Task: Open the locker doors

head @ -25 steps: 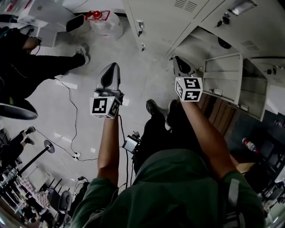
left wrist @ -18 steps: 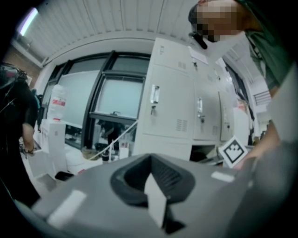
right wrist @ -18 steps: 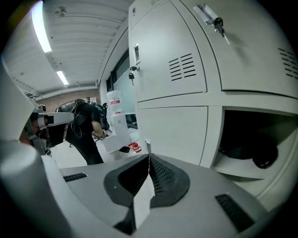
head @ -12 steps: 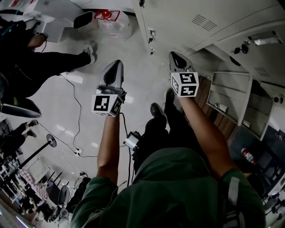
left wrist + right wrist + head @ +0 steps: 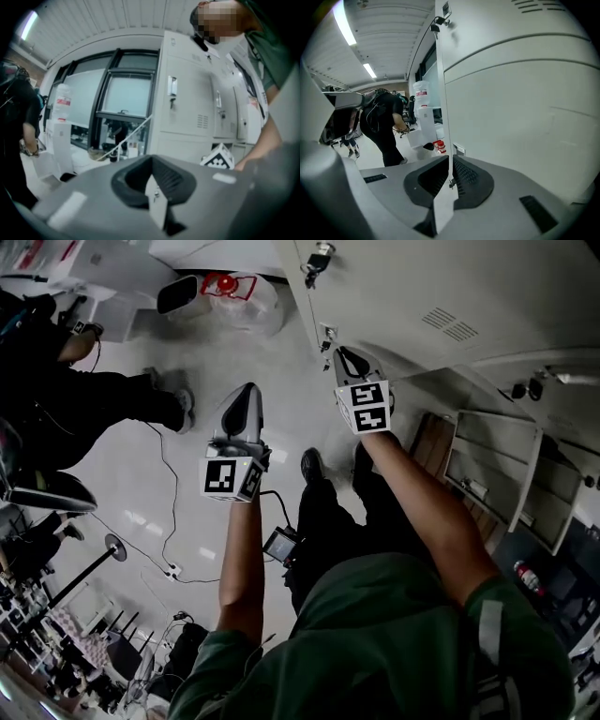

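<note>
A bank of grey lockers (image 5: 422,287) fills the top right of the head view. A small latch (image 5: 326,334) sits at a closed door's edge, with a second latch (image 5: 317,257) further up. My right gripper (image 5: 343,352) is shut and empty, its tip just short of the lower latch. In the right gripper view the right gripper (image 5: 450,160) points along the door's edge (image 5: 440,93), beside the latch (image 5: 458,150). My left gripper (image 5: 247,388) hangs over the floor, shut and empty. The left gripper (image 5: 151,161) faces the lockers (image 5: 187,103) and a door handle (image 5: 172,89).
Two locker doors (image 5: 487,460) stand open at the right, with a fire extinguisher (image 5: 527,573) below them. A person in black (image 5: 66,409) sits at the left. A cable (image 5: 164,484) runs across the floor. A red-topped bag (image 5: 230,292) and a water dispenser (image 5: 423,117) stand further off.
My right gripper has moved left, away from the open lockers and up to the closed door's latch. The left gripper has shifted a little the same way. Both stay shut.
</note>
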`<state>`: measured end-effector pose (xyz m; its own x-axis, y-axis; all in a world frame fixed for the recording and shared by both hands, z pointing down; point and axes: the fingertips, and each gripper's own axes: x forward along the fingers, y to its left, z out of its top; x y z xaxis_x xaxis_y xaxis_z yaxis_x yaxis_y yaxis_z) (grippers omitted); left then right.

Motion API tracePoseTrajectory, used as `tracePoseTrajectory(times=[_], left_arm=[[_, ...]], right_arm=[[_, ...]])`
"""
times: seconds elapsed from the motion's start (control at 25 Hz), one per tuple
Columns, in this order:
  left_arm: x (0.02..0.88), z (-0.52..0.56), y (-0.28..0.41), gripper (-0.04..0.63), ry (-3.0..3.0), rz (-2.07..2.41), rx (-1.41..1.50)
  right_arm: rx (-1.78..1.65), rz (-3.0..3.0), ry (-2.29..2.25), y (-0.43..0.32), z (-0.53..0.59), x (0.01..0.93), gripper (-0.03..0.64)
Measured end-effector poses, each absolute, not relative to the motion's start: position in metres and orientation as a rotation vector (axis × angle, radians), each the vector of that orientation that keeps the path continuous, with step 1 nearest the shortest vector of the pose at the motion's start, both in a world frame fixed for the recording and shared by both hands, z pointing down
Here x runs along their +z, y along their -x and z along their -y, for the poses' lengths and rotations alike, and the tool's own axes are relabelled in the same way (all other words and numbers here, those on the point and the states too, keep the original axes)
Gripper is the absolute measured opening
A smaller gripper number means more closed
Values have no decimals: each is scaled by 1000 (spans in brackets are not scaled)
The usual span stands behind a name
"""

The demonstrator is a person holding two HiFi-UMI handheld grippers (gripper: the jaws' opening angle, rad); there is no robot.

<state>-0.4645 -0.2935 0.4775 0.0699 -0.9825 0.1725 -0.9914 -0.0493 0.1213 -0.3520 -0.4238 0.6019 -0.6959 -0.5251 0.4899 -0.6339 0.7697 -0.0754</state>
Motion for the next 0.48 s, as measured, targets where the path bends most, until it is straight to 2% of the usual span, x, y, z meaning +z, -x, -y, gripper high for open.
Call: tracePoseTrajectory(times=[0.48], left_arm=[[512, 308, 530, 2, -2152, 1919, 28]], right_arm=[[379, 2344, -1056, 395, 466, 658, 11]])
